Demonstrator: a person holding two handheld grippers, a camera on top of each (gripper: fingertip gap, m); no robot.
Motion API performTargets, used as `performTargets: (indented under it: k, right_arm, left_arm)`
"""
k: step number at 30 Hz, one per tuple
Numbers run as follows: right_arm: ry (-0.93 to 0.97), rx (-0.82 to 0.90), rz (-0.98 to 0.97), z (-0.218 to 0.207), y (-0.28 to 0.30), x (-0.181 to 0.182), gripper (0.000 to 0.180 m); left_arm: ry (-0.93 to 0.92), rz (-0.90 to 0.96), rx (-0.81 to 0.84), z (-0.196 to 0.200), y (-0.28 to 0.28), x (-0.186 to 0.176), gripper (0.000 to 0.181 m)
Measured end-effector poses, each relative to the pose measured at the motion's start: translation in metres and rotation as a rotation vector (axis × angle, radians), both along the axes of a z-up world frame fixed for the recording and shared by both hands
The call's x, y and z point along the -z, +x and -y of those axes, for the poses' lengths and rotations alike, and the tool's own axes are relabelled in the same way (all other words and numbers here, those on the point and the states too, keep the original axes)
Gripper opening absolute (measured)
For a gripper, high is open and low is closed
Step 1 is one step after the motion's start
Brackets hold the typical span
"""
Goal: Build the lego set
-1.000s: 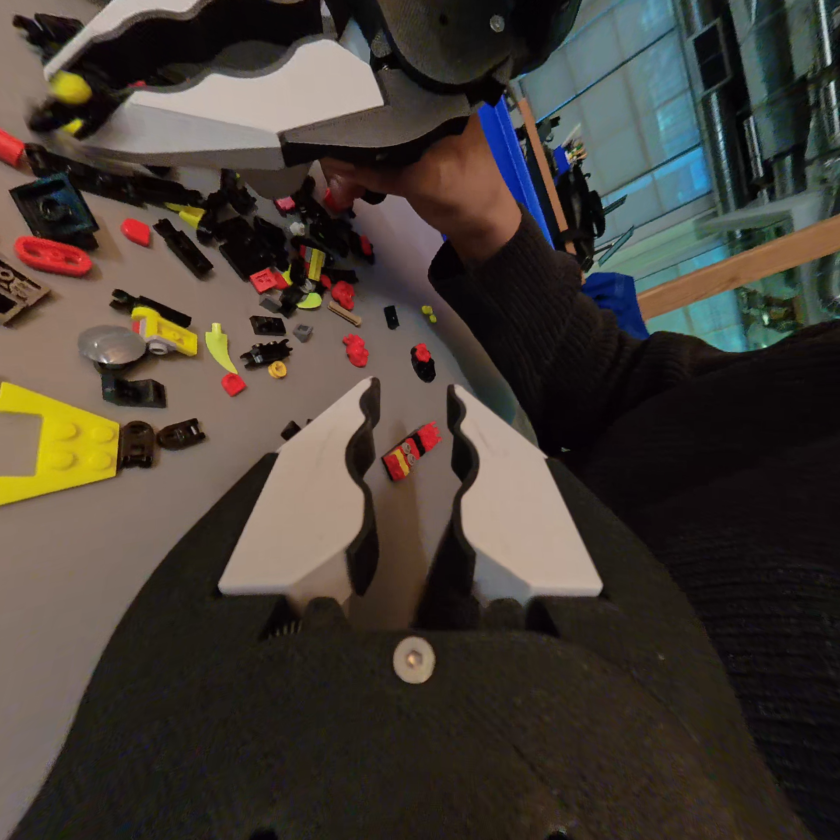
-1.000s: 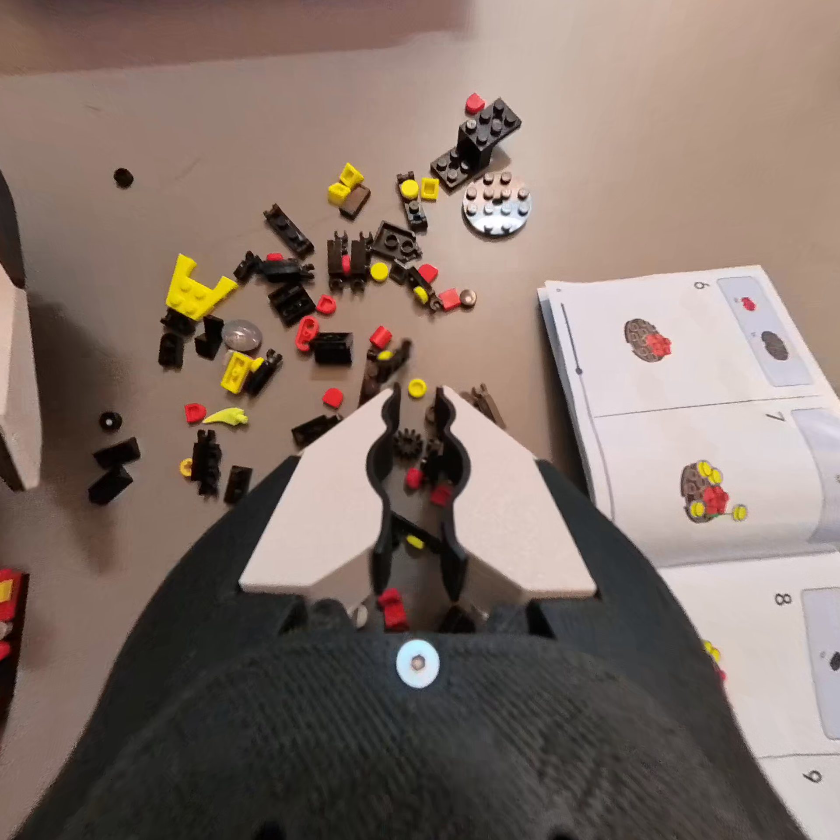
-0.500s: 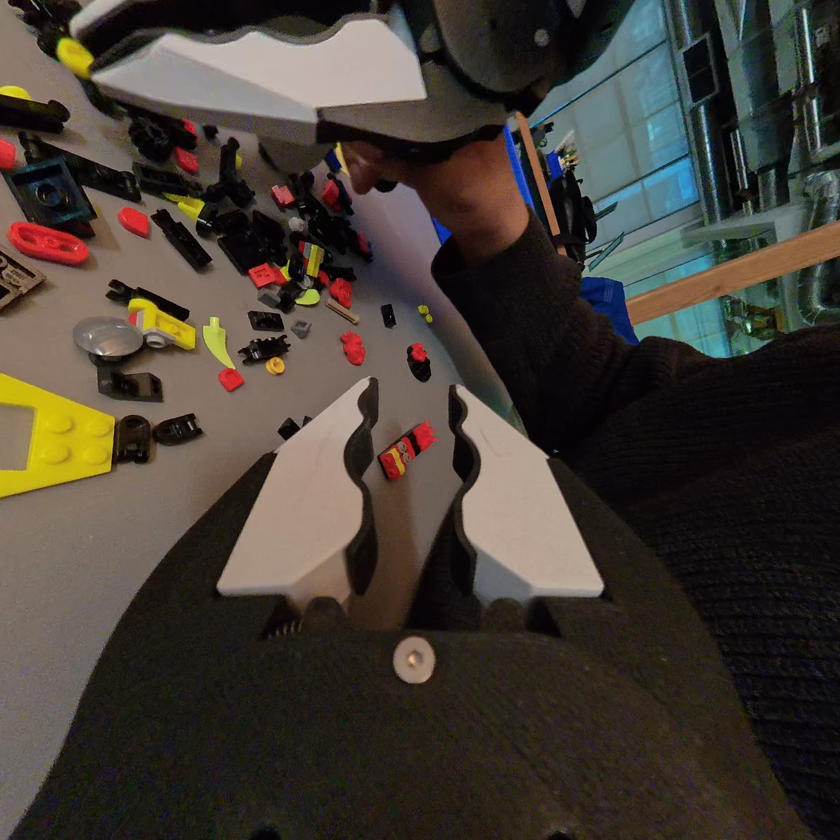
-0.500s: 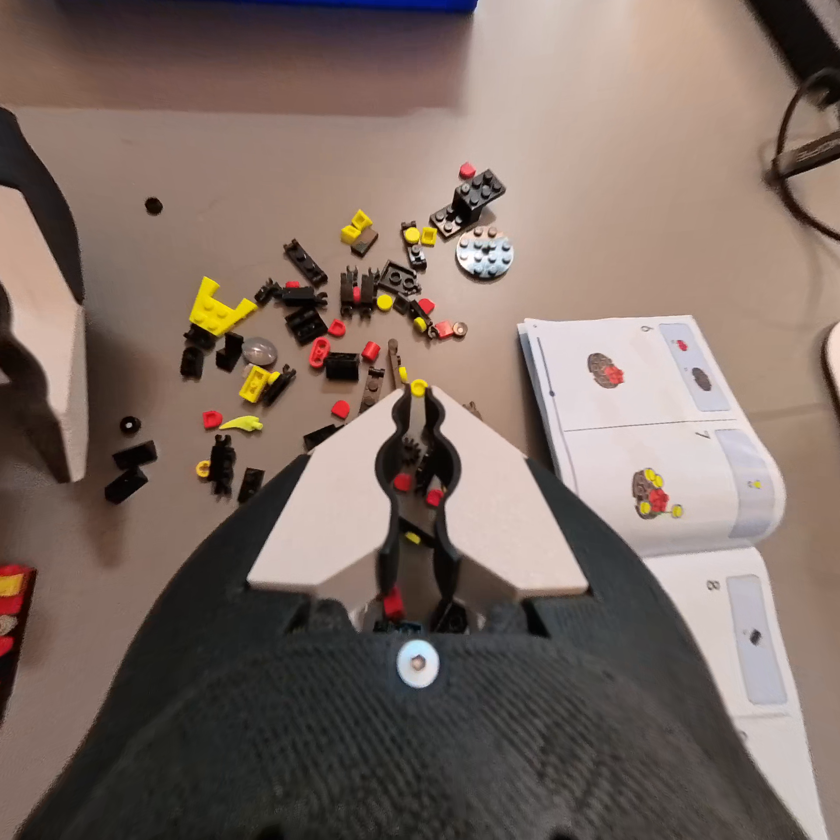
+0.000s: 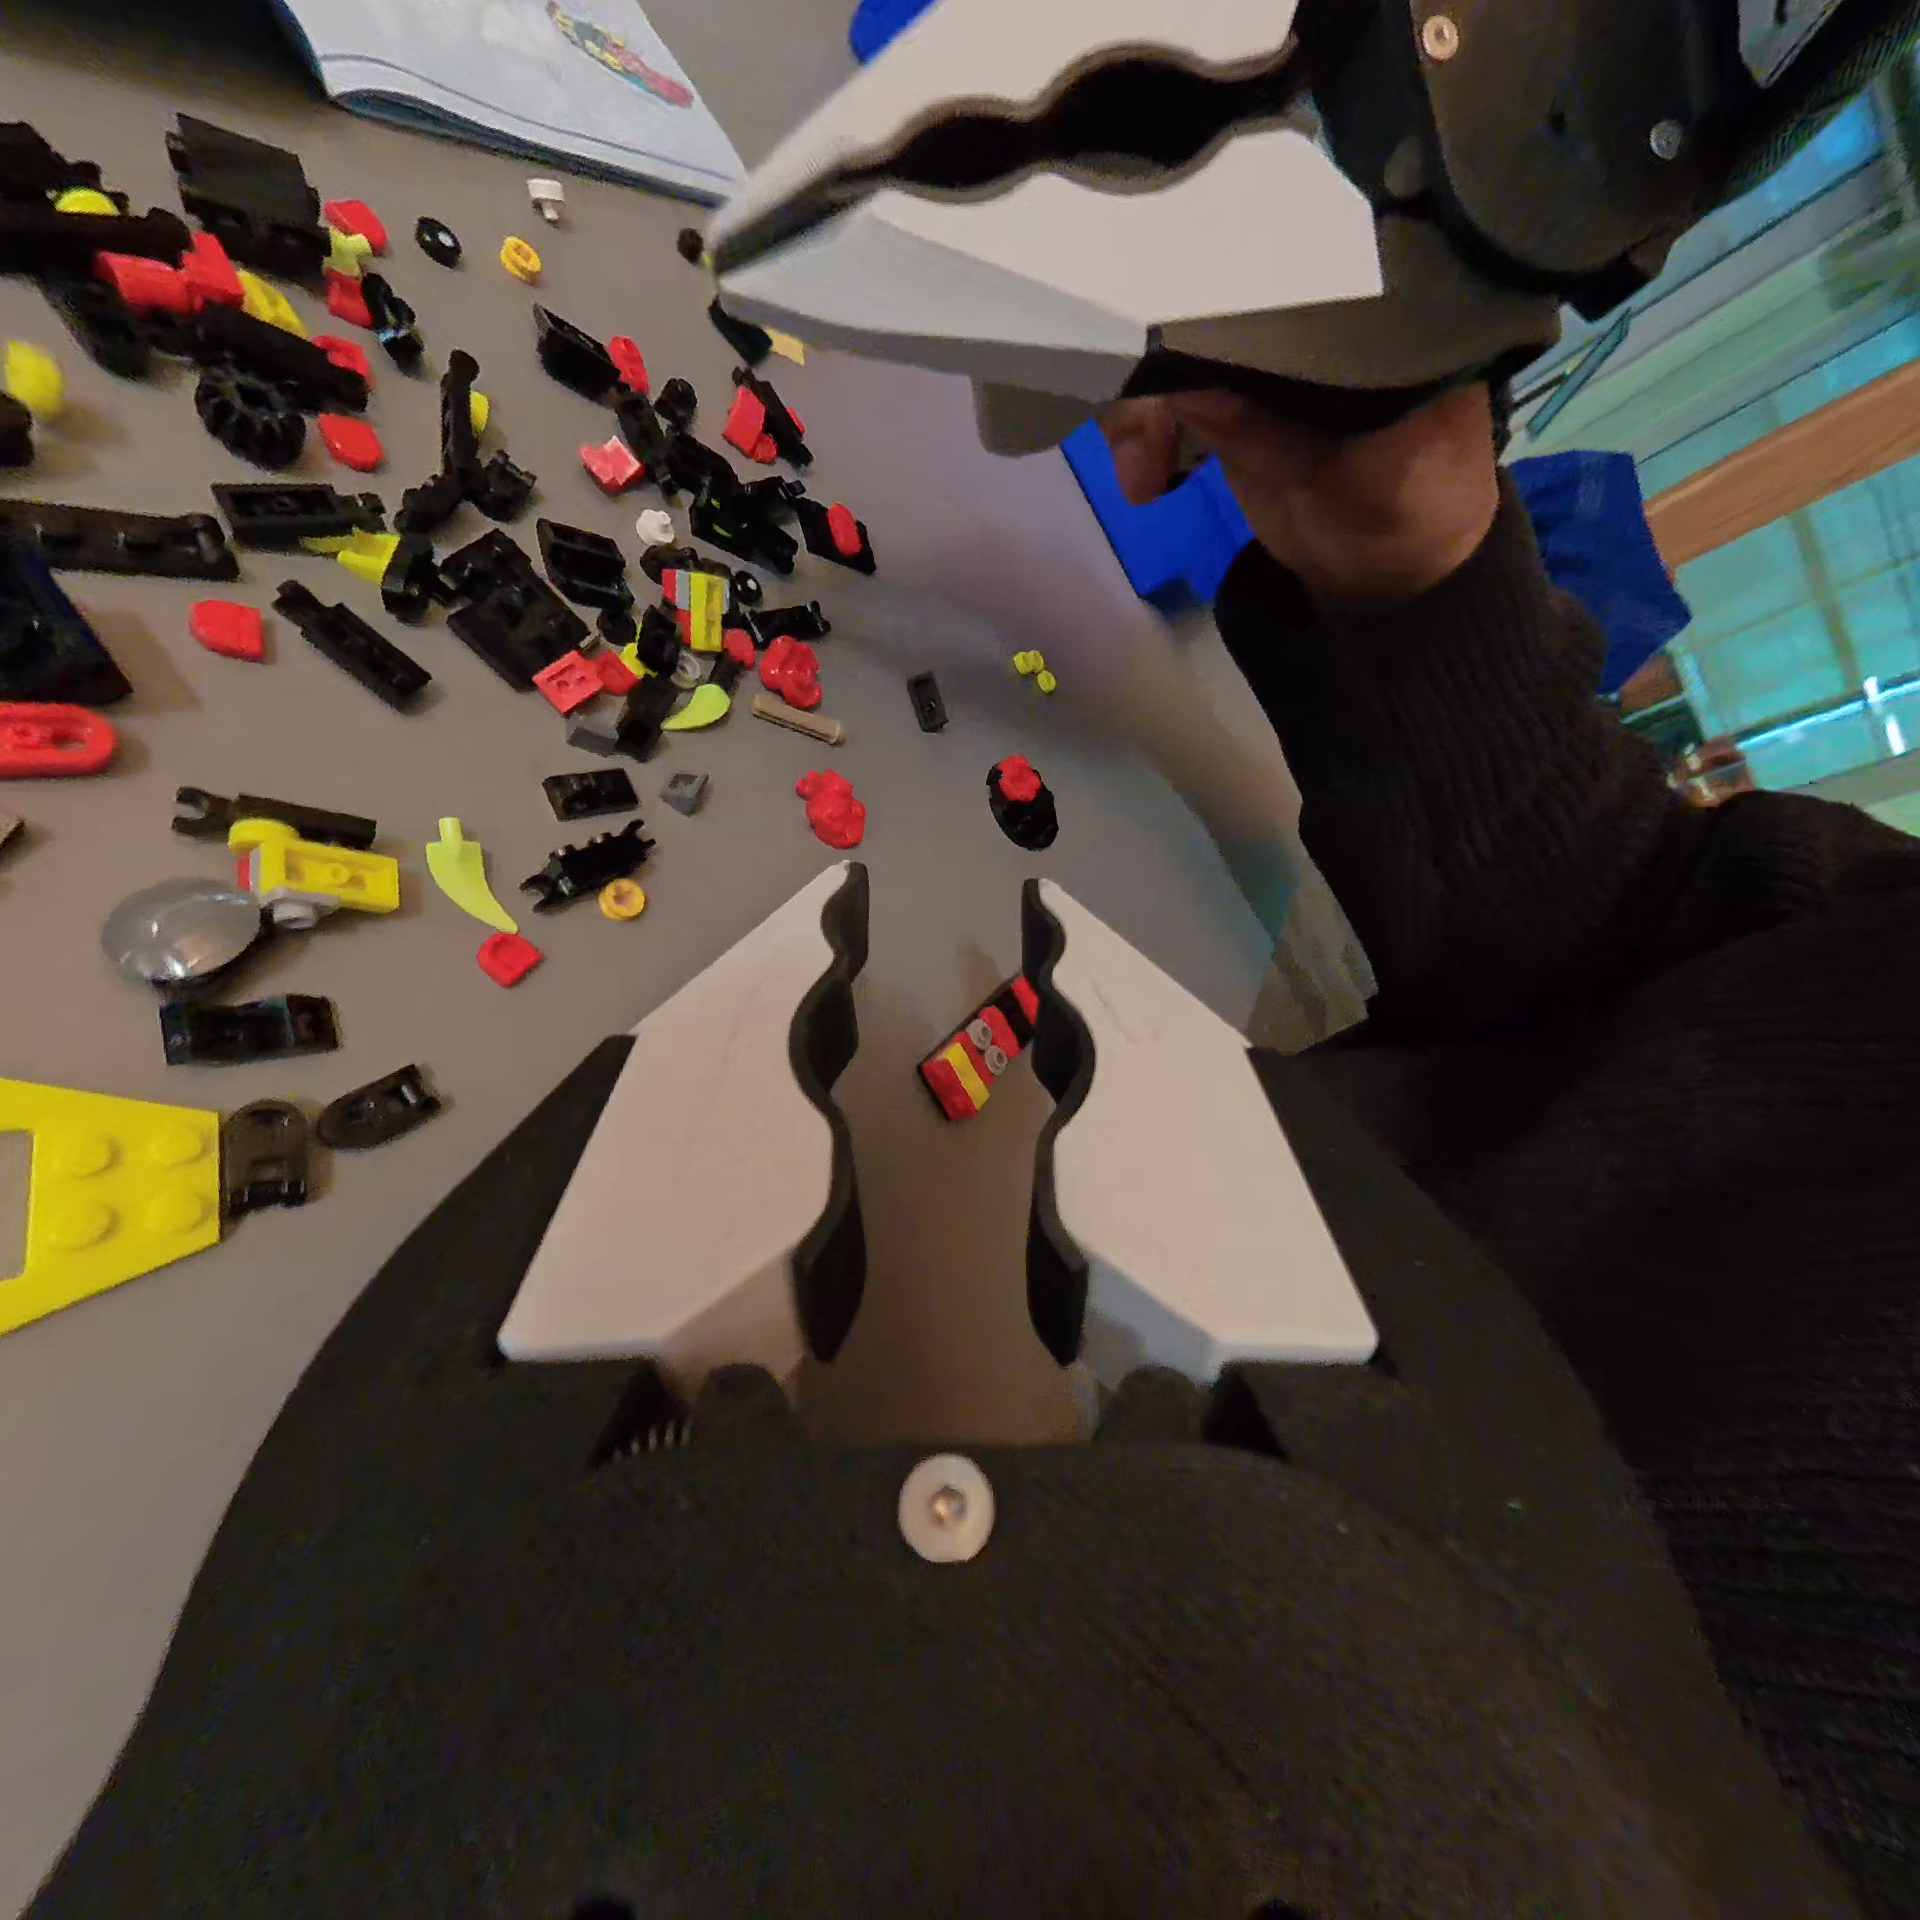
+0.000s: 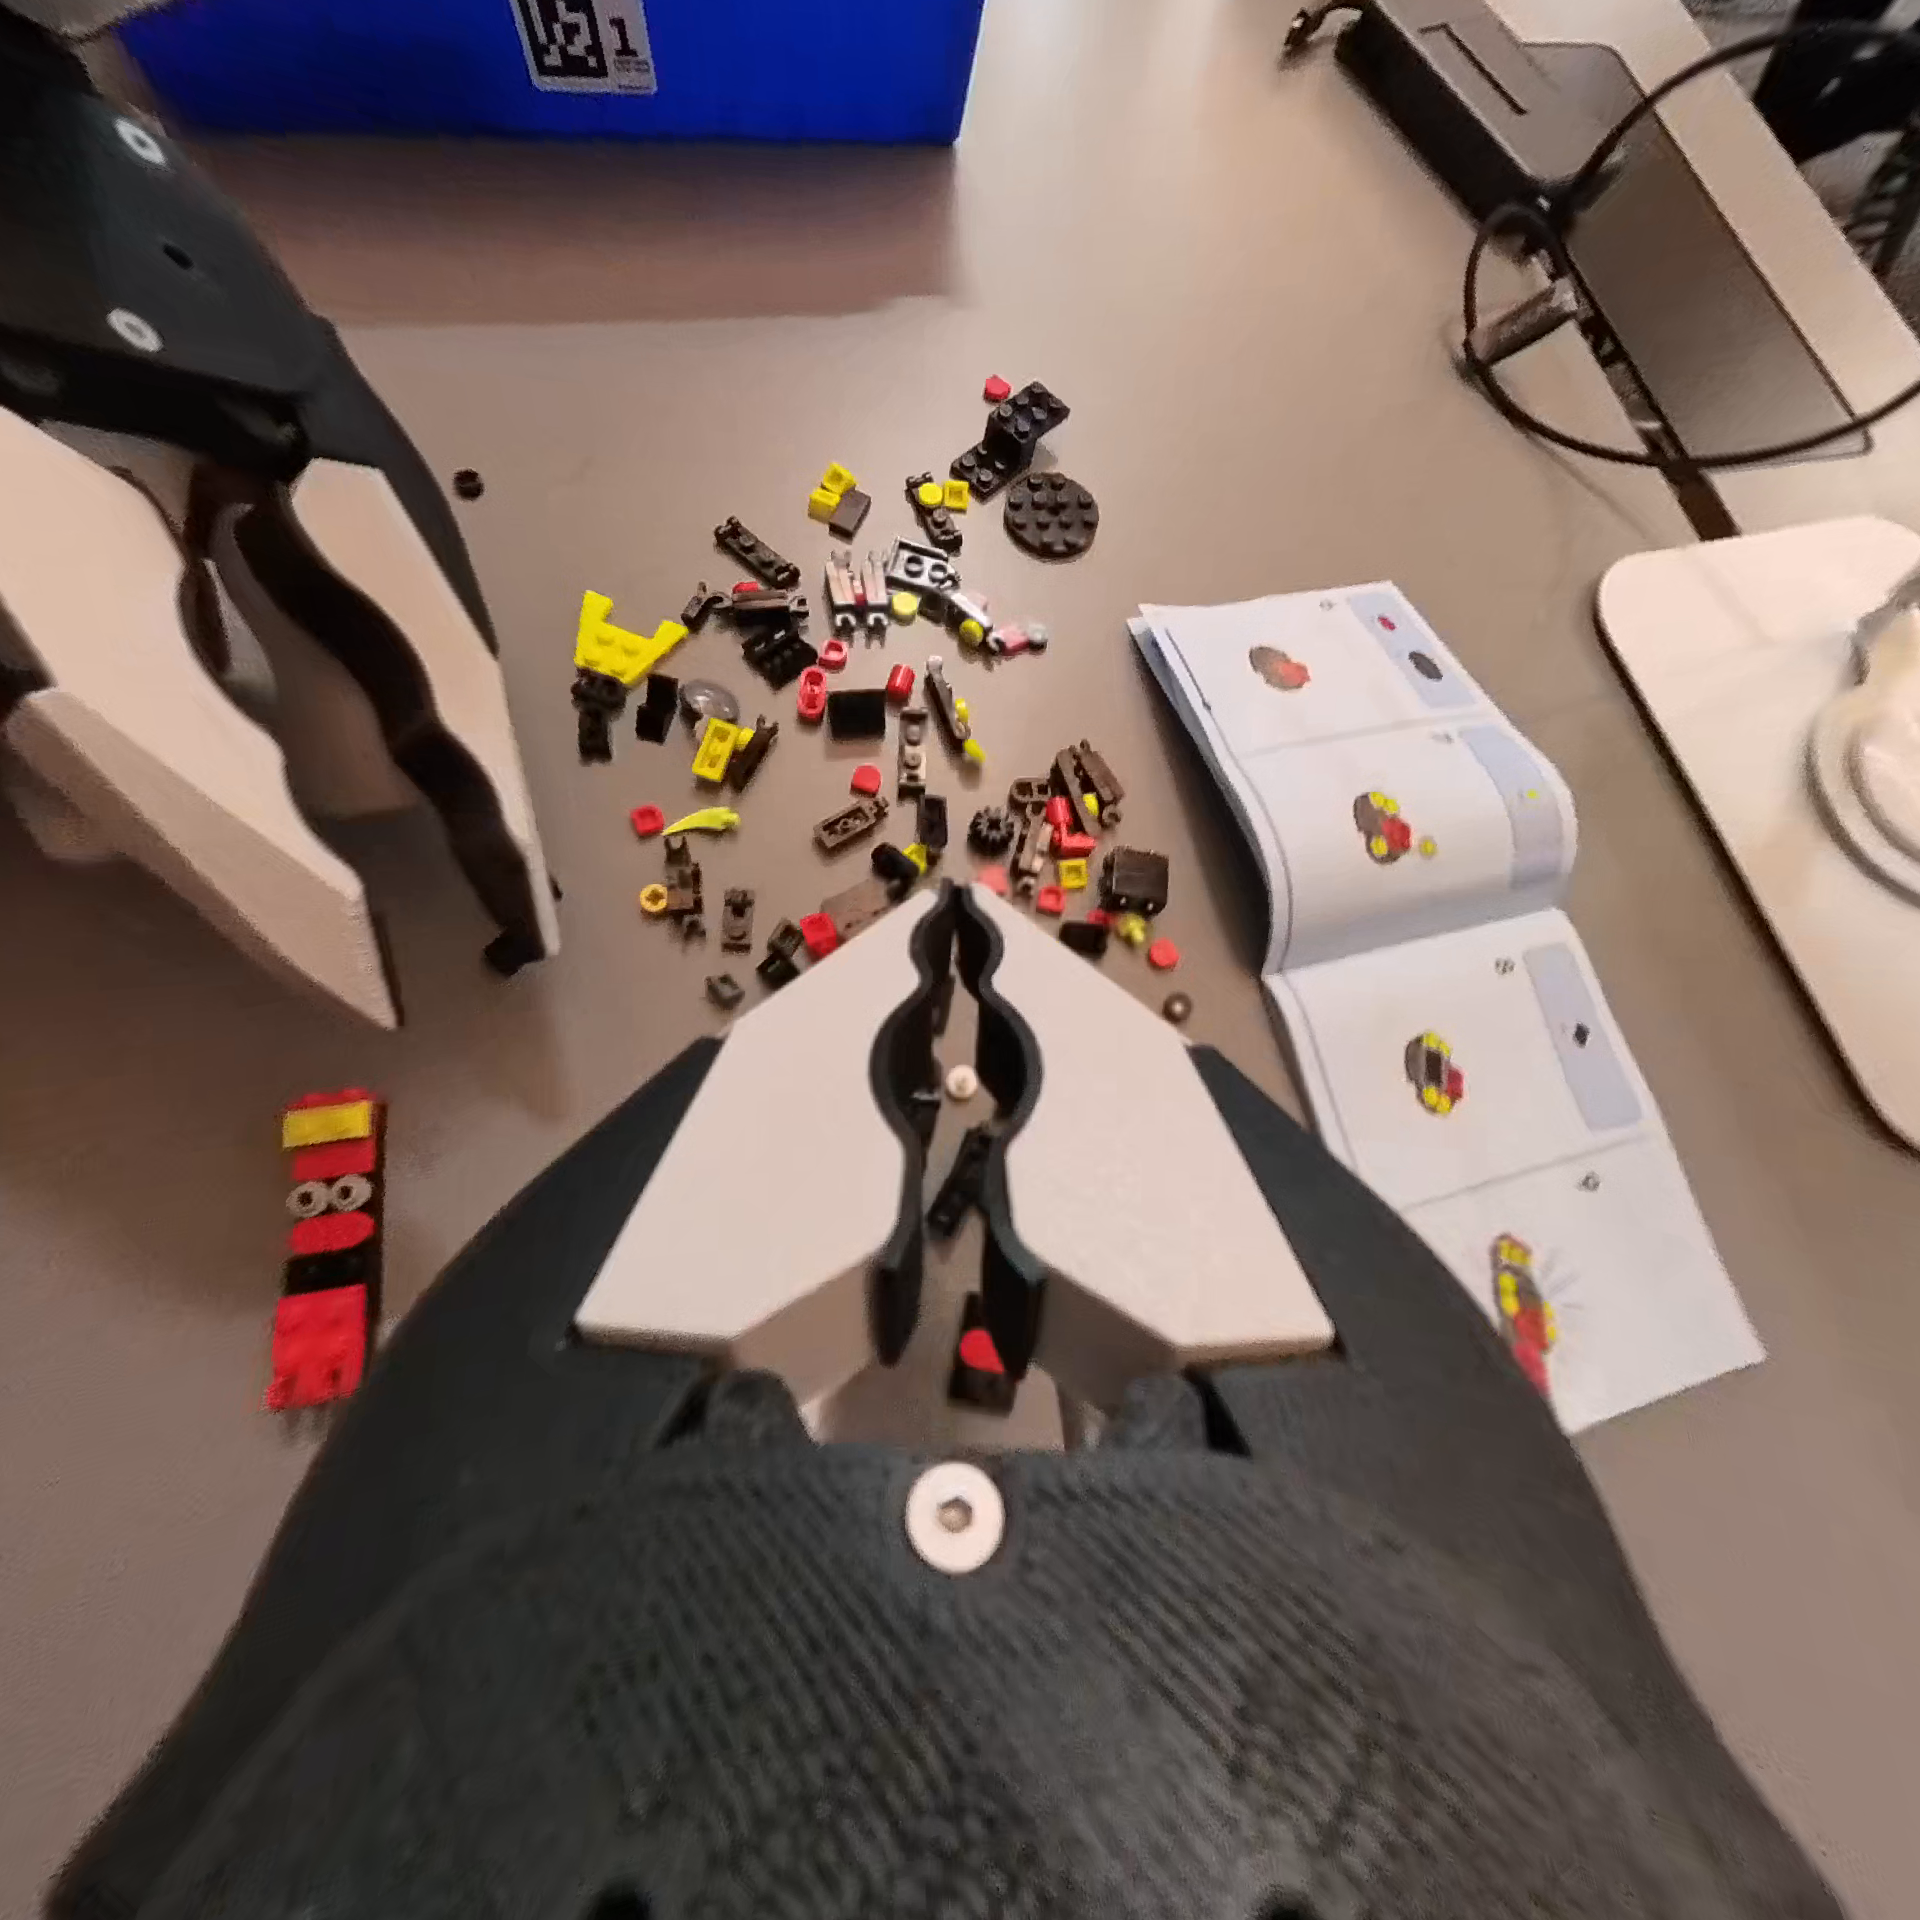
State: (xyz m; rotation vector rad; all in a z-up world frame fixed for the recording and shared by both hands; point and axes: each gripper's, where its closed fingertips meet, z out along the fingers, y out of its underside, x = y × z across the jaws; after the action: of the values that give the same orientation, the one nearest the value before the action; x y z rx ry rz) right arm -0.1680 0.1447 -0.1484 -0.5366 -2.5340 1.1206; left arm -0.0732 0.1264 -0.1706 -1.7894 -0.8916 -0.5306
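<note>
Many loose black, red and yellow lego pieces (image 6: 862, 717) lie scattered on the grey table (image 6: 1195, 364); they also show in the left wrist view (image 5: 499, 582). A small red, yellow and black built strip (image 6: 327, 1236) lies apart near the front left. In the left wrist view this strip (image 5: 977, 1049) lies on the table below the gap of my open, empty left gripper (image 5: 940, 883). My right gripper (image 6: 951, 896) hovers over the near edge of the pile with its tips together; I see no piece between them. It also shows in the left wrist view (image 5: 727, 260), held high.
An open instruction booklet (image 6: 1403, 935) lies right of the pile. A blue box (image 6: 561, 73) stands at the back. A white board (image 6: 1745, 727) and a device with cables (image 6: 1662, 260) are at the right. A hand and dark sleeve (image 5: 1455, 727) hold the right gripper. My hands' fingertips stand some 10 cm from each other.
My right gripper closed its tips around a small yellow round piece in the pile, then rose and pulled back; the yellow piece no longer shows at the tips. The left gripper stayed open and nearly still.
</note>
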Motion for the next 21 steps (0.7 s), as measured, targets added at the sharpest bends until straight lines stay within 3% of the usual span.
performTargets:
  k: [7,13,18,21]
  right_arm:
    - [-0.167,0.068,0.105,-0.001,0.002,0.008,0.011]
    - [-0.183,0.090,0.173,0.031,-0.016,0.022,0.012]
    - [-0.068,0.100,0.241,0.050,-0.031,0.051,0.000]
    - [-0.006,0.092,0.258,0.052,-0.034,0.065,0.004]
  left_arm:
    - [0.025,-0.002,0.015,-0.012,-0.001,-0.004,0.025]
    - [0.021,-0.013,0.027,-0.012,0.002,-0.004,0.025]
    - [0.028,0.000,0.015,-0.005,0.004,-0.004,0.025]
    - [0.026,0.002,-0.011,0.003,0.003,-0.004,0.025]
